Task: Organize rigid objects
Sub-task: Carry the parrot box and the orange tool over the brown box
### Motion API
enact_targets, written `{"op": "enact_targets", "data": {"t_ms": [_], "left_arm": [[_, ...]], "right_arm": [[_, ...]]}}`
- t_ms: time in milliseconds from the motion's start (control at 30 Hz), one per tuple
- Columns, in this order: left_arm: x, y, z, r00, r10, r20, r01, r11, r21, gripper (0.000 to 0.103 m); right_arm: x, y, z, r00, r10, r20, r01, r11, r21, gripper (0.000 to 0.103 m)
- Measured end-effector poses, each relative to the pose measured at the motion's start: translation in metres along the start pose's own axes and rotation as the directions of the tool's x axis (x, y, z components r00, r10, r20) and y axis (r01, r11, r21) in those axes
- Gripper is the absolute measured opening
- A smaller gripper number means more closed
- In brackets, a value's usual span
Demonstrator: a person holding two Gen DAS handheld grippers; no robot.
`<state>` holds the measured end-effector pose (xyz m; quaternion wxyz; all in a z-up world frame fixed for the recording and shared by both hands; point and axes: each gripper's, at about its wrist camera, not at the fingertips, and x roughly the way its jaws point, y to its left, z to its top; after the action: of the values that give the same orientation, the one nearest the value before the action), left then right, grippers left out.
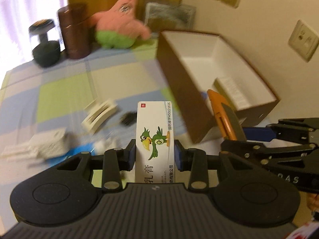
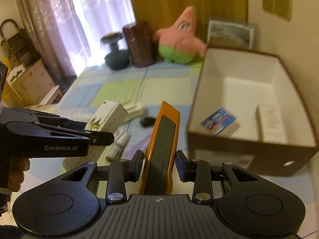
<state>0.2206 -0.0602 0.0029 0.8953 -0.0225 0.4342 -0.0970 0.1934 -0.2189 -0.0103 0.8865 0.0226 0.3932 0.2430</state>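
My left gripper [image 1: 155,155] is shut on a white medicine box with a green parrot [image 1: 154,137], held upright above the checked cloth. My right gripper [image 2: 159,164] is shut on an orange and grey utility knife [image 2: 162,147], which stands up between the pads. In the left wrist view the knife [image 1: 225,117] shows at the right, near the brown cardboard box [image 1: 179,91]. In the right wrist view the parrot box [image 2: 107,120] sits in the left gripper at the left. The brown box [image 2: 249,145] has a white inside and holds a blue carton [image 2: 219,123] and a white carton [image 2: 272,123].
On the cloth lie white plastic pieces [image 1: 100,115], a small black object [image 1: 128,118] and white tubes [image 2: 119,141]. At the back stand a pink star plush [image 1: 119,23], a brown cylinder [image 1: 74,31], a dark dumbbell [image 1: 44,43] and a framed picture [image 1: 169,14]. Wall sockets are at right.
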Motion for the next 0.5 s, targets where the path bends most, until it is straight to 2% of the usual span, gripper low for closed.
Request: {"op": "enact_targets", "data": {"t_ms": [300, 500], "left_arm": [[0.021, -0.052, 0.058, 0.994, -0.087, 0.067, 0.084, 0.996, 0.037, 0.033], [0.046, -0.078, 0.085, 0.993, -0.101, 0.068, 0.098, 0.994, 0.047, 0.033]], "right_arm": [[-0.022, -0.055, 0.034, 0.993, -0.067, 0.096, 0.062, 0.997, 0.055, 0.032], [-0.023, -0.094, 0.055, 0.986, -0.109, 0.124, 0.099, 0.991, 0.087, 0.032]]}}
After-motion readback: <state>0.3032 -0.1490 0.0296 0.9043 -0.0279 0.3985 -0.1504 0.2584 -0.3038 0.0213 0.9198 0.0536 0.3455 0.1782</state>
